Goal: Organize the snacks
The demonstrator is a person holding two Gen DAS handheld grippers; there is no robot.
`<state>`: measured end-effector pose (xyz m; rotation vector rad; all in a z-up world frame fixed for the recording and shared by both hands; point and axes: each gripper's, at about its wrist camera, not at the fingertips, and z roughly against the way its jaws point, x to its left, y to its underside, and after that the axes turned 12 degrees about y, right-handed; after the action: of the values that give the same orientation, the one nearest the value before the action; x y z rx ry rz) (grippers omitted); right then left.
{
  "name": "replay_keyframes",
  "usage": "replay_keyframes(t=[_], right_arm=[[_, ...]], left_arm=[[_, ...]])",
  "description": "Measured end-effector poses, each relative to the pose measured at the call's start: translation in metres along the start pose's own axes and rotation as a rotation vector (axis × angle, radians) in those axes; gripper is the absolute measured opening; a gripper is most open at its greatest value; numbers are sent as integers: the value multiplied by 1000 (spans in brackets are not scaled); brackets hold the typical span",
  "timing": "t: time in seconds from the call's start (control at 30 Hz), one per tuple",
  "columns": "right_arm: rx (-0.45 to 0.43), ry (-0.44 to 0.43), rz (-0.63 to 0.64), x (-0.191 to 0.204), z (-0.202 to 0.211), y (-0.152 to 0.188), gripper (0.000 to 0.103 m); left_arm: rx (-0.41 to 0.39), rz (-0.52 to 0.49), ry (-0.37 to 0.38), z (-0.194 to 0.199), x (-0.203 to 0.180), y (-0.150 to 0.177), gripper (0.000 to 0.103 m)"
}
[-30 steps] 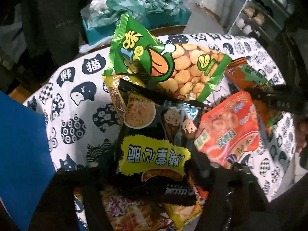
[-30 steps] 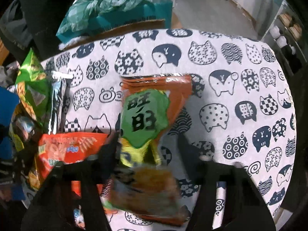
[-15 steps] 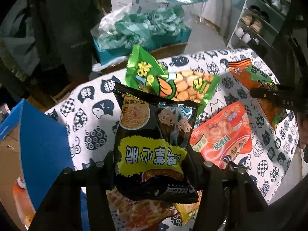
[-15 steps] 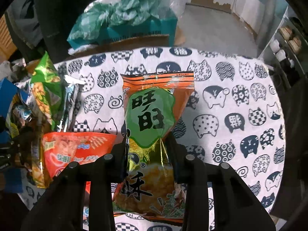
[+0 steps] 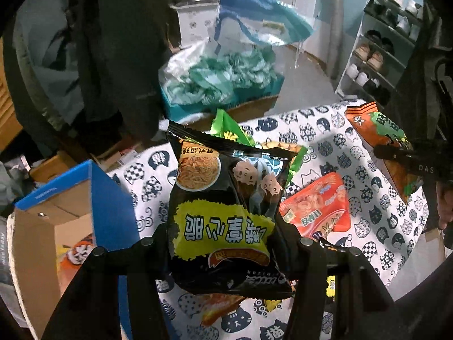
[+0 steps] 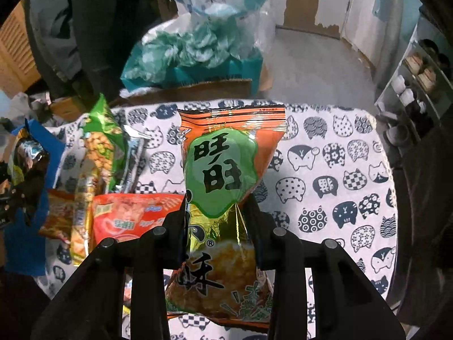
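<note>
- The left hand-held gripper (image 5: 226, 243) is clenched on a black snack bag (image 5: 226, 212) with a yellow label; both fingers (image 5: 158, 243) press its lower sides, and the jaws have just been closing onto it. The bag hangs clear above the counter (image 5: 368, 226).
- The right hand-held gripper (image 6: 218, 223) is clamped on an orange snack bag (image 6: 226, 184) with a green blob label, squeezing it at the waist so the foil puckers. Its jaws have also just been closing on the bag, which is lifted off the counter.
- The counter wears a white cloth printed with dark cat faces.
- On the counter, just beyond the black snack bag, lies a green snack bag (image 5: 235, 136) showing pale nuts, mostly hidden behind it.
- To the right of the black snack bag a red snack bag (image 5: 317, 206) lies flat on the cloth.
- Under the black snack bag's lower edge more packets (image 5: 220, 306) peek out; I cannot tell what they are.
- Left of the black snack bag, at the counter's edge, stands an open blue cardboard box (image 5: 70, 212) with a packet inside.
- Past the counter's far edge sits a teal box (image 5: 220, 90) heaped with pale green plastic wrap.
</note>
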<state>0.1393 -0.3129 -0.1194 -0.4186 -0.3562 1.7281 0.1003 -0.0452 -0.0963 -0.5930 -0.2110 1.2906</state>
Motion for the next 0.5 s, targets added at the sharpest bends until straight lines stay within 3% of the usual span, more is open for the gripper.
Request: replay_keyframes(t=[0.5], right_arm=[[-112, -58, 24, 15, 69, 1, 34]], left_arm=[[-99, -24, -45, 65, -2, 6, 57]])
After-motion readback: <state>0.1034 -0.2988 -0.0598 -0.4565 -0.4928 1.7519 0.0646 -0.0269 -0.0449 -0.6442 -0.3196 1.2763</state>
